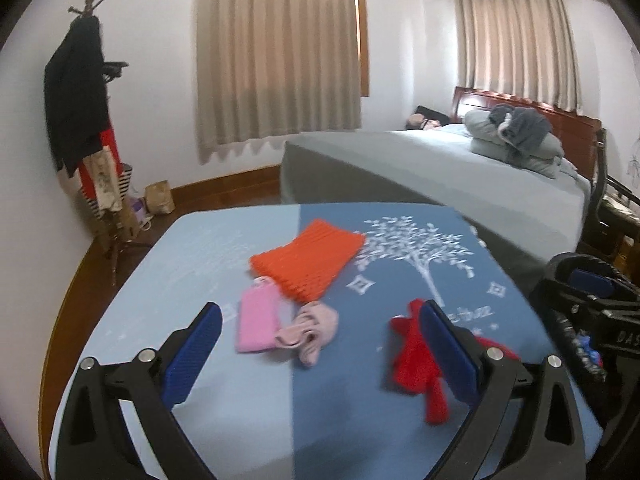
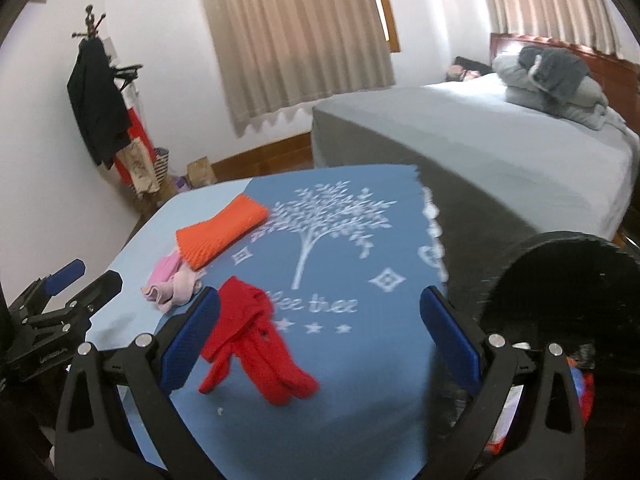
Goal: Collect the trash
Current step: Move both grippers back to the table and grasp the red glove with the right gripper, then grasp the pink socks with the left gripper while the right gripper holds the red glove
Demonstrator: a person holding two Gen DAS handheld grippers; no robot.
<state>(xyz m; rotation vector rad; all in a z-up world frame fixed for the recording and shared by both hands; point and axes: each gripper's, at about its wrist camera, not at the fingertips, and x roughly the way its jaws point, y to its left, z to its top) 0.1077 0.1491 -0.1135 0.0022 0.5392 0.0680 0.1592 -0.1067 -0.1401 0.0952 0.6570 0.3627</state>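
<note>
My left hand-held gripper (image 1: 320, 344) is spread wide, empty — the same for my right hand-held gripper (image 2: 320, 332). Both hover over the blue desk (image 2: 360, 380). The red cloth (image 2: 252, 340) lies near its front, the pink cloth (image 1: 308, 330) and orange knit piece (image 1: 308, 258) behind.

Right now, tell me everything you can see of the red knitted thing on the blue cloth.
The red knitted thing looks like a soft, fuzzy woollen piece, bright red, crumpled, with narrow strands trailing toward the camera. It lies flat on the dark blue half of the cloth, below the printed white tree. Neither gripper holds it; the pink items lie apart on its left.
</note>
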